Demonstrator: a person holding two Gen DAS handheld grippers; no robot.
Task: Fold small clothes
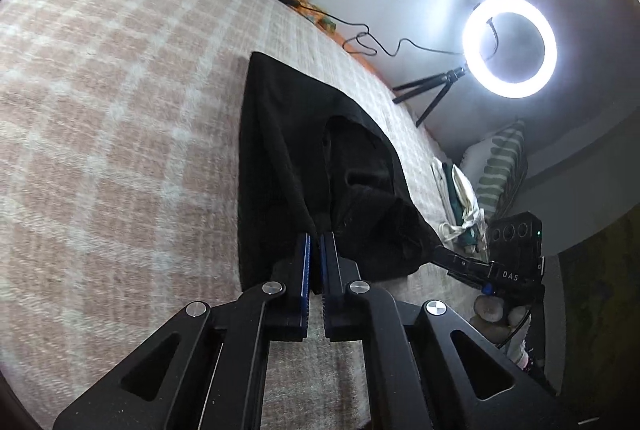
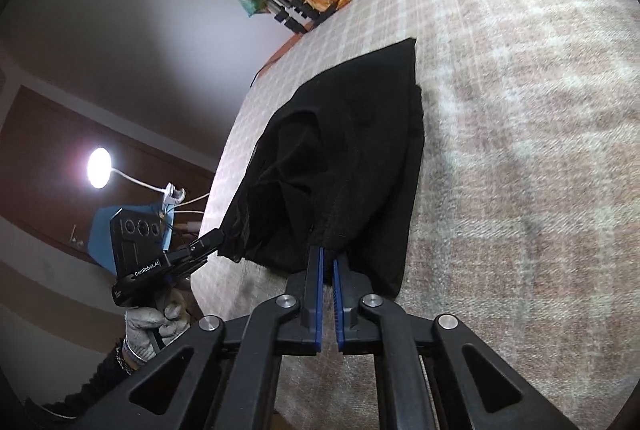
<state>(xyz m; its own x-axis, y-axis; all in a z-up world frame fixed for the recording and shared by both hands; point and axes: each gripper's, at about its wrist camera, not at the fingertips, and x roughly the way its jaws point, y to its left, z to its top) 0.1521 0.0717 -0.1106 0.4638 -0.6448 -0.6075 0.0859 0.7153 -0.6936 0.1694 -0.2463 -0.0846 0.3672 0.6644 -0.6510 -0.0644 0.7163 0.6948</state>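
A small black garment [image 1: 304, 158] lies on a beige checked blanket [image 1: 120, 110], with its near edge lifted. My left gripper [image 1: 317, 236] is shut on one near corner of the garment. My right gripper [image 2: 327, 252] is shut on the other near corner of the garment [image 2: 344, 150]. In the left wrist view the right gripper [image 1: 440, 252] shows at the right, pinching the cloth. In the right wrist view the left gripper [image 2: 218, 232] shows at the left, pinching the cloth, held by a gloved hand [image 2: 152, 322]. The far end of the garment rests flat on the blanket [image 2: 520, 150].
A lit ring light on a small tripod [image 1: 510, 48] stands at the blanket's far edge with a trailing black cable [image 1: 360, 38]. A folded tripod [image 2: 276, 2] and colourful cloth lie at the bed's far edge. A lit clip lamp [image 2: 99, 168] shines at the left. A striped pillow [image 1: 500, 166] lies at the right.
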